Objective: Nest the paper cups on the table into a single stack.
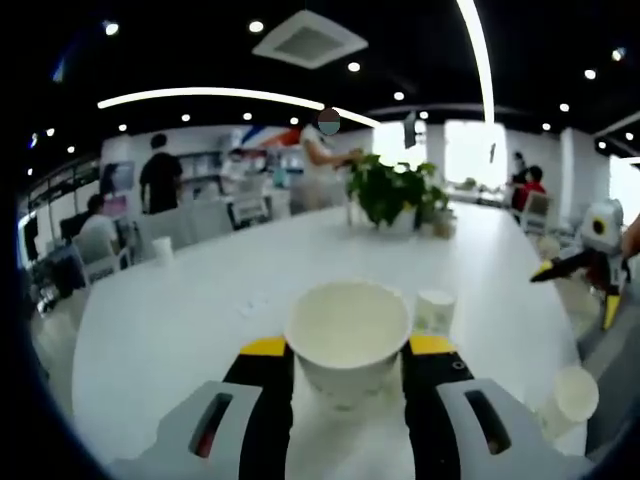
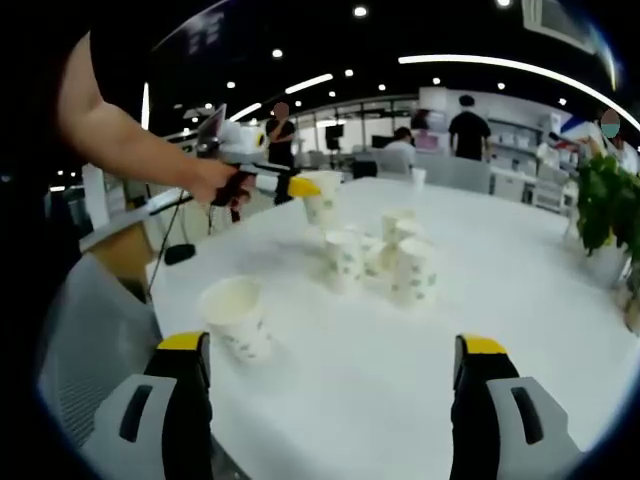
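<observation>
A cup (image 1: 348, 335) sits between the left gripper (image 1: 348, 352) jaws; more cups (image 2: 385, 255) cluster on the table (image 2: 480, 290), a plant (image 1: 392, 190) behind.

Paper cup (image 1: 348, 335): matt off-white paper. Table (image 2: 500, 300): smooth white top with slight sheen. Left gripper (image 1: 348, 370) and right gripper (image 2: 330, 380): grey plastic shells, black jaws, yellow tips.

Two gripper cameras looking across one white table from opposite sides.

The left gripper view is sitting low and close over the table (image 1: 200, 300), facing far toward the potted plant (image 1: 392, 192), with the right gripper (image 1: 580, 262) entering at its right edge. The right gripper view is looking from farther back, with the left gripper (image 2: 300, 186) at far left and the cluster of paper cups (image 2: 385, 255) ahead; both are sharing the table and plant (image 2: 605, 205).
</observation>
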A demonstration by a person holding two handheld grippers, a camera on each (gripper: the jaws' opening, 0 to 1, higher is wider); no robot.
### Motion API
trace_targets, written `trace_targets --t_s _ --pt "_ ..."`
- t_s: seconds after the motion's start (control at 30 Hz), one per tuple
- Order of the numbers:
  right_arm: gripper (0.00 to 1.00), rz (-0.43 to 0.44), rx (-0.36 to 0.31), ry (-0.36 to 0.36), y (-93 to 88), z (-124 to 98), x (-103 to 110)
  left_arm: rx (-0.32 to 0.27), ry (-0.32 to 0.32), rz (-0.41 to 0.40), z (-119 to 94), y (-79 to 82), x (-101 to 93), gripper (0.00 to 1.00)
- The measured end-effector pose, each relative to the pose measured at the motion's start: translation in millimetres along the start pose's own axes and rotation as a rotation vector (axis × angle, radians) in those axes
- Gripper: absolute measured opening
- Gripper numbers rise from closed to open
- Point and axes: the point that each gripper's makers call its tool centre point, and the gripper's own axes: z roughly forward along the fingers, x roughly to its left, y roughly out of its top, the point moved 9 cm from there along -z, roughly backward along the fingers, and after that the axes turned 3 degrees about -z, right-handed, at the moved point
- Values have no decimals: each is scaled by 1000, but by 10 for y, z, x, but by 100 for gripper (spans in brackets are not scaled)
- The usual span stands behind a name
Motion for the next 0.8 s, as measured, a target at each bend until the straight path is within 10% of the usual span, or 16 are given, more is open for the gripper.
trace_targets --t_s 0.8 --pt "100 -10 7 6 81 109 -67 -37 -32 -8 -66 272 9 39"
